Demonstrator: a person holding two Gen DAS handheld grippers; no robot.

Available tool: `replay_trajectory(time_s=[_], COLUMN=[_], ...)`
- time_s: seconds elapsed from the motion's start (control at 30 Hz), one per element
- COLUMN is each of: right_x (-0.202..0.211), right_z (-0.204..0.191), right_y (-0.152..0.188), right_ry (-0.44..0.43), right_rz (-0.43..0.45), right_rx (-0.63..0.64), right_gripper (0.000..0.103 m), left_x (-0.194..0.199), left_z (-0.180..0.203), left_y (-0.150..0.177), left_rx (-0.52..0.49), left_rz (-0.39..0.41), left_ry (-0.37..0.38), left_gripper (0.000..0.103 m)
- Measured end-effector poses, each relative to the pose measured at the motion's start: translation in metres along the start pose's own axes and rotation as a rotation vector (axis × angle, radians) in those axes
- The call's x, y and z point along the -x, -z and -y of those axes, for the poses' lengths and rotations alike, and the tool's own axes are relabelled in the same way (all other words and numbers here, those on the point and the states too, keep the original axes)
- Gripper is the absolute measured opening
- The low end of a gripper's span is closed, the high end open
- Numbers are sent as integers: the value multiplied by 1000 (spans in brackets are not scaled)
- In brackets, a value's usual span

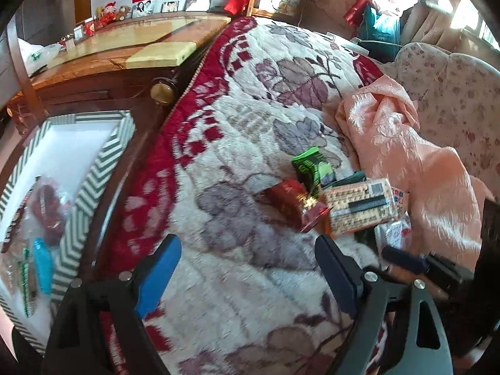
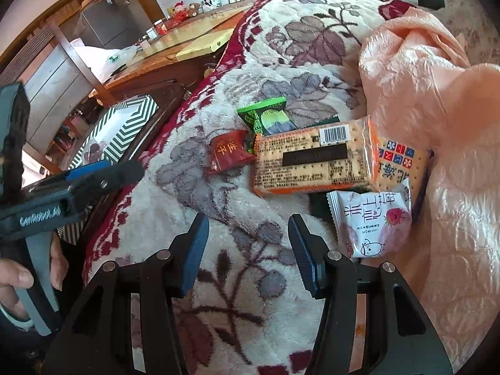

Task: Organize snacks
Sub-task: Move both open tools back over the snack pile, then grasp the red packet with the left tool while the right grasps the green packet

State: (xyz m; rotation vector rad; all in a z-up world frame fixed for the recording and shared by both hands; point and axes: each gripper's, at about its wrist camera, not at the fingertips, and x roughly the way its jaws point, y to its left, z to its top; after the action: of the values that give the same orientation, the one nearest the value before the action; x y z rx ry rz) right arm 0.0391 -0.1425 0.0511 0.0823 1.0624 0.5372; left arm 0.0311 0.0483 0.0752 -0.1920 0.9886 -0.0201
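As both the left gripper (image 1: 250, 268) and right gripper (image 2: 248, 250) stood open and empty, we judged the cracker pack (image 2: 312, 159) light, brittle, best pinched across its short sides

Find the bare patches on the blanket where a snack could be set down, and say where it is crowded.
Free: blanket beyond the green packet, and between the red packet and the striped box. Crowded: around the cracker pack, against the pink cloth.

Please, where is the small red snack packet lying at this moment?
In the right wrist view the red packet lies on the flowered blanket, left of the big cracker pack and just below the green packet.
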Motion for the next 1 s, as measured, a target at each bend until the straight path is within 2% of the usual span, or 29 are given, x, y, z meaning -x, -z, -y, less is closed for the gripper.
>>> replay_trajectory(time_s=[0.3, 0.53, 0.67, 0.77, 1.0], right_x=[-6, -11, -12, -17, -18], right_z=[12, 19, 21, 21, 22], right_y=[3, 6, 7, 7, 6], right_ry=[-21, -31, -36, -46, -44], right_rz=[-14, -34, -37, -44, -49], right_rx=[-22, -35, -42, -50, -54], right_gripper=[53, 53, 53, 53, 53], left_x=[-41, -78, -78, -79, -83], left_z=[19, 30, 18, 8, 18], left_y=[-27, -34, -29, -29, -31], left_rx=[56, 48, 64, 94, 71], left_rz=[-52, -148, -154, -163, -176], left_ry=[38, 48, 26, 38, 42], left_gripper=[89, 89, 89, 89, 89])
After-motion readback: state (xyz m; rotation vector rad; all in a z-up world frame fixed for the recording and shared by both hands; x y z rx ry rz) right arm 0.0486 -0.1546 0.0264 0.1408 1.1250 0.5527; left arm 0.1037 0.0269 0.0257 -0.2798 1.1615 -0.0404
